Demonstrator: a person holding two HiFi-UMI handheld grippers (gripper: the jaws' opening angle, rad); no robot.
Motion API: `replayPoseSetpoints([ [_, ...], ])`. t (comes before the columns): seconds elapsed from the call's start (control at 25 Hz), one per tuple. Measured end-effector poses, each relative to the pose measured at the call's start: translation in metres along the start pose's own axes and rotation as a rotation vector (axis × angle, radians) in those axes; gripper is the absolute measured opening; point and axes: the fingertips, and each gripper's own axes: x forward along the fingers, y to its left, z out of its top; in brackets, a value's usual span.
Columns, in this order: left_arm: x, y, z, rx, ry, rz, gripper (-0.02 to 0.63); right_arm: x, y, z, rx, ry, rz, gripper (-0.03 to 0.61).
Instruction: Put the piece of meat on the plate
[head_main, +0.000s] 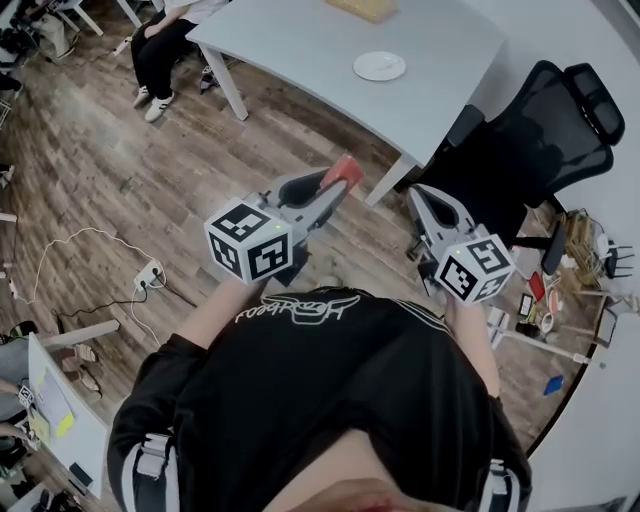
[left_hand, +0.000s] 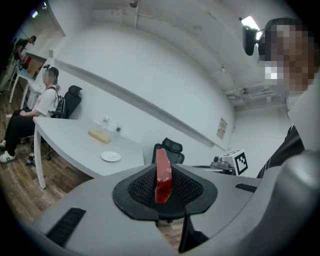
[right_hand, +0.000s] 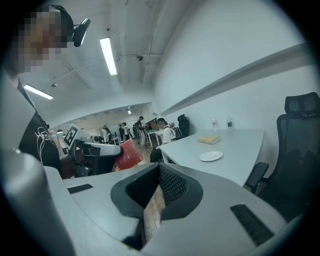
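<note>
A flat red piece of meat (head_main: 343, 171) (left_hand: 163, 175) stands on edge between the jaws of my left gripper (head_main: 338, 185) (left_hand: 163, 186), which is shut on it. A small white plate (head_main: 380, 66) (left_hand: 110, 156) (right_hand: 210, 156) lies on the white table (head_main: 300, 40) ahead, well beyond both grippers. My right gripper (head_main: 421, 194) (right_hand: 159, 169) is to the right of the left one, its jaws together with nothing in them. In the right gripper view, the left gripper holding the meat (right_hand: 130, 154) shows at the left.
A black office chair (head_main: 540, 130) stands at the table's right end, close to my right gripper. A yellowish block (head_main: 365, 8) (left_hand: 99, 135) lies farther back on the table. A person sits at the table's far left (head_main: 160, 50). A power strip (head_main: 148, 274) with cables lies on the wooden floor.
</note>
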Motion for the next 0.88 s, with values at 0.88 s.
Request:
replayPoseSetpoints([
  [0.88,0.058,0.040,0.033,0.036,-0.001,-0.013,0.092,0.035,-0.058,0.030,-0.024,-0.051,-0.013,0.006],
])
